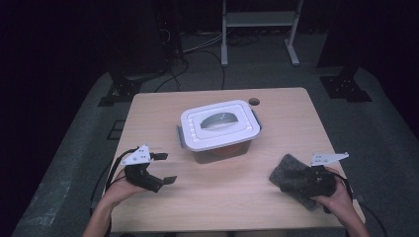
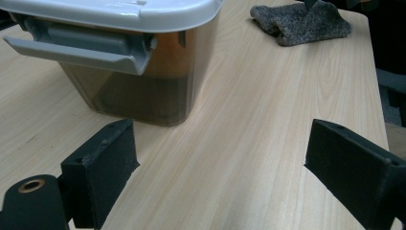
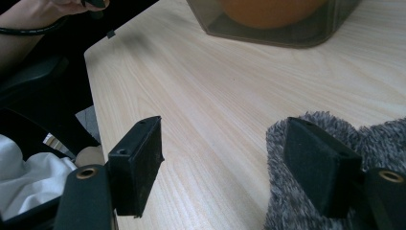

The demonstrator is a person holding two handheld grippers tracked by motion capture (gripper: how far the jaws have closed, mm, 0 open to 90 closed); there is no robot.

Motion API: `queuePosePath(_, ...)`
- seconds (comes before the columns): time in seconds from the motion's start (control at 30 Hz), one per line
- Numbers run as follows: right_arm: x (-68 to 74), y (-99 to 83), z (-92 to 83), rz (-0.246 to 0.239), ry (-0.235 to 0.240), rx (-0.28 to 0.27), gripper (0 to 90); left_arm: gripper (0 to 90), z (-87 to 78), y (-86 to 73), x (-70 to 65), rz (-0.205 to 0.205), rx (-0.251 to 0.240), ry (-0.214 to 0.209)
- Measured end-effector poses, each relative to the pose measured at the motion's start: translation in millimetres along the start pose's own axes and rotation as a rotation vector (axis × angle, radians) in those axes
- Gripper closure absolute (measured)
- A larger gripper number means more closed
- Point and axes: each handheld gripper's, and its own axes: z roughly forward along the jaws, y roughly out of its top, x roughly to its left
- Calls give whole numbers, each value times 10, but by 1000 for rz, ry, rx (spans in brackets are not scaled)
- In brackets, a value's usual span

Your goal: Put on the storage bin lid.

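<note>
A clear plastic box [image 1: 220, 126] with a white latched lid and grey handle stands mid-table; something orange [image 3: 268, 9] lies inside. A grey fuzzy cloth [image 1: 286, 168] rests at the front right. My left gripper [image 1: 165, 168] is open near the front left, empty. In the left gripper view its jaws [image 2: 220, 163] frame bare wood, with the box [image 2: 139, 57] ahead to the left and the cloth [image 2: 301, 21] far right. My right gripper [image 1: 296, 178] sits open at the cloth. In the right gripper view [image 3: 222, 153], one jaw rests over the cloth [image 3: 383, 139], the other over bare wood.
The wooden table [image 1: 276, 113] has a round cable hole [image 1: 254, 101] behind the box. A white metal frame [image 1: 259, 19] and black stands [image 1: 346, 84] sit on the dark floor beyond. The table's front left corner [image 3: 95, 52] lies beyond the right gripper's jaws.
</note>
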Motion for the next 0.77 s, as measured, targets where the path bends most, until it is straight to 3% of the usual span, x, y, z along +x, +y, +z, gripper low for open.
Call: queuePosePath(0.77,-29,-27,-16,10,-2,-1,286,77,61,-196,-36,-21,4,23)
